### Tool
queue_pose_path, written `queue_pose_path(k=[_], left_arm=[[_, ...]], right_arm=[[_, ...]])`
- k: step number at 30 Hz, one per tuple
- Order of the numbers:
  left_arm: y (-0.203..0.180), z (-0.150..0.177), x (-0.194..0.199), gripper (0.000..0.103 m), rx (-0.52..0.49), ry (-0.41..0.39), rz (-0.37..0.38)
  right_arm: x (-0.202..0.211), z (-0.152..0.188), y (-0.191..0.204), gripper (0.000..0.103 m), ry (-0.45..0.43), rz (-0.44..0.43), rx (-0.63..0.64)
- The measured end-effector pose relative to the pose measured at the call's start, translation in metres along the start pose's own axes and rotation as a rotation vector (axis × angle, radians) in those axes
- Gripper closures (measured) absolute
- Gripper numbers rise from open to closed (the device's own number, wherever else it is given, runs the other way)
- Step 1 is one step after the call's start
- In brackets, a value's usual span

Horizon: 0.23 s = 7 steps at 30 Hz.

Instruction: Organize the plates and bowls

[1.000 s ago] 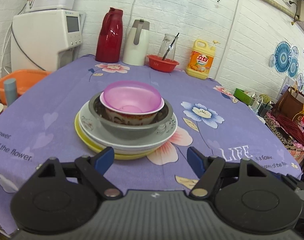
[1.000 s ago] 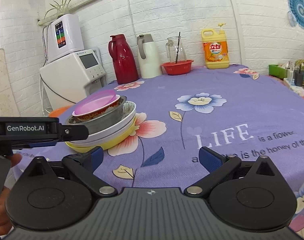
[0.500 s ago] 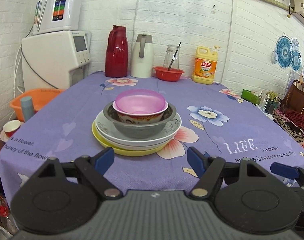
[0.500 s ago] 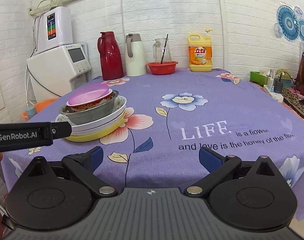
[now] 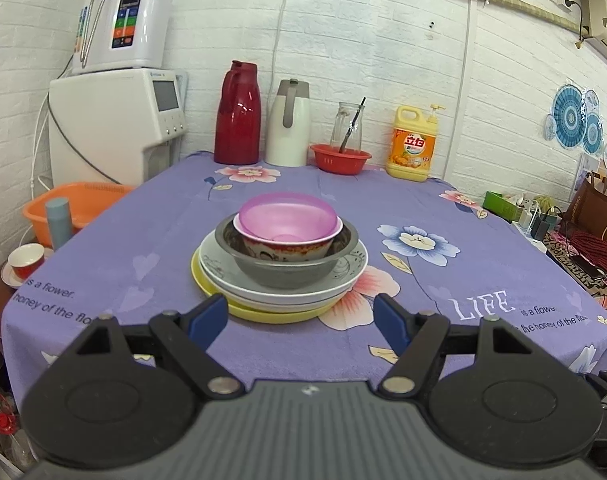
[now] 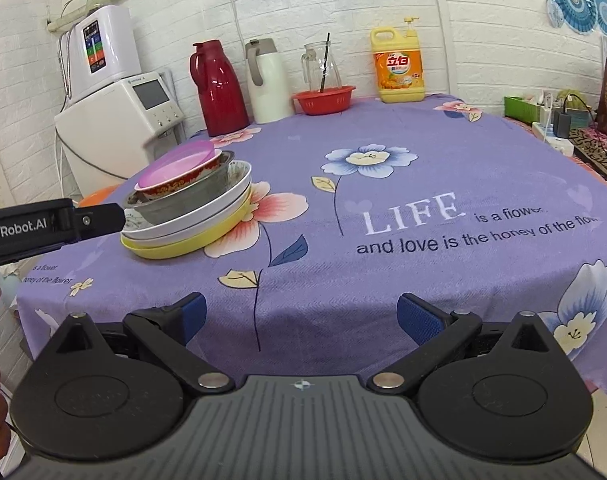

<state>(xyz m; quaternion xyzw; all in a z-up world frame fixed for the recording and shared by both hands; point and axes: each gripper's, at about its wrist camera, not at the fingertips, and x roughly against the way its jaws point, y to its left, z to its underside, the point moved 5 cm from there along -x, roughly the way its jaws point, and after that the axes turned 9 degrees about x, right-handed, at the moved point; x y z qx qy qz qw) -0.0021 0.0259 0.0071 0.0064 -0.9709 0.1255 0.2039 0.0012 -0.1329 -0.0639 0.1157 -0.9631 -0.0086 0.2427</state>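
Observation:
One stack stands on the purple flowered tablecloth: a pink bowl (image 5: 288, 217) inside a red-patterned bowl (image 5: 281, 247), inside a grey metal bowl (image 5: 283, 272), on white plates (image 5: 343, 280) over a yellow plate (image 5: 263, 314). The stack also shows in the right wrist view (image 6: 187, 200). My left gripper (image 5: 301, 320) is open and empty, just short of the stack's near edge. My right gripper (image 6: 301, 318) is open and empty at the table's front edge, right of the stack. The left gripper's body (image 6: 43, 226) shows at the left of the right wrist view.
Along the back wall stand a red thermos (image 5: 237, 114), a white thermos (image 5: 288, 124), a glass jug (image 5: 347, 126), a red basket (image 5: 340, 158) and a yellow detergent bottle (image 5: 413, 146). A white appliance (image 5: 115, 124) and an orange basin (image 5: 75, 208) are left of the table.
Both grippers have pulled back from the stack toward the table's front edge and away from the table. Both stayed open. The stack has not moved.

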Motion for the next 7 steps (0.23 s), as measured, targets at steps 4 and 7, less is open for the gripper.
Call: queue_pose_path(k=[4,7], left_arm=[[-0.0012,0.0010,0.0012,0.030,0.001,-0.005,0.005],[-0.0013,0.0014,0.0019,0.030,-0.008,-0.010,-0.003]], right_arm=[[0.0011,-0.0003,0.0010,0.000,-0.004,0.001,0.006],[0.0021,0.0000,0.0000,0.000,-0.005,0.005,0.002]])
